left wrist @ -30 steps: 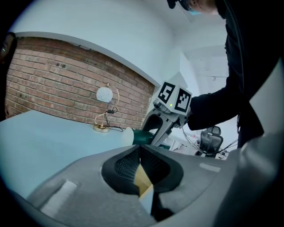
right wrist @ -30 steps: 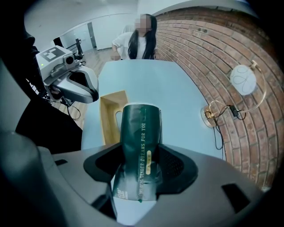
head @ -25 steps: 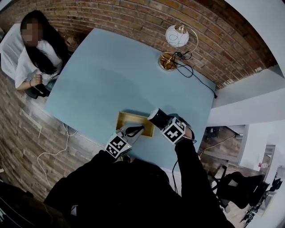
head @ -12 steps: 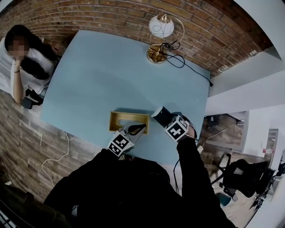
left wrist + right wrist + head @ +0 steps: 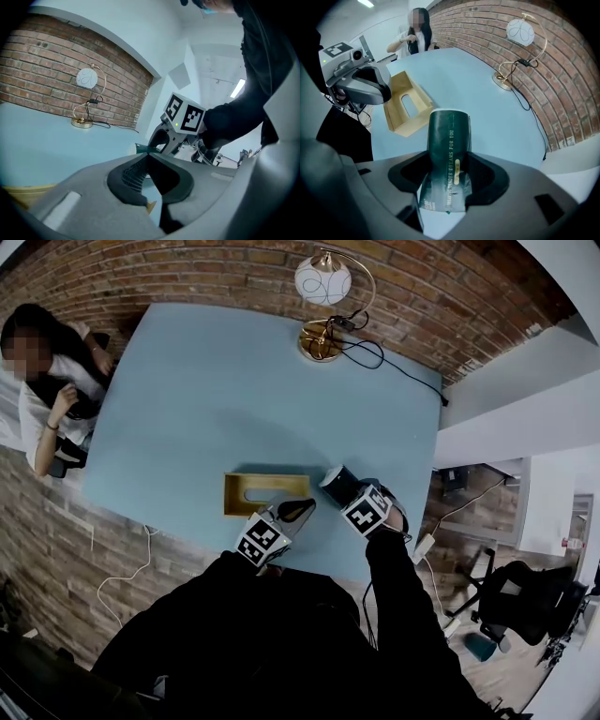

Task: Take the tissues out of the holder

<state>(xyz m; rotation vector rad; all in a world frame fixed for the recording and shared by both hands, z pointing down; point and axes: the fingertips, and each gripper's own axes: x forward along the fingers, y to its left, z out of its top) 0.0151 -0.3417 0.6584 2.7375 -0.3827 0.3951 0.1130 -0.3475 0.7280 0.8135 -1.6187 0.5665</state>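
Two changes: right gripper [image 5: 447, 172], clamping the green tissue pack [image 5: 449, 136], is drawing clear of the wooden holder [image 5: 233, 494] near the table's [image 5: 206, 390] front edge. Left gripper [image 5: 147, 161], jaws together, is drifting rightward off it.

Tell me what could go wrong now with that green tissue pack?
The right gripper pinches the soft tissue pack near one end, so most of it sticks out and might flop or slip free. It hangs not far from the table's near edge, so a drop could perhaps land on the floor. The left gripper, shut, is close to the empty wooden holder and might bump it.
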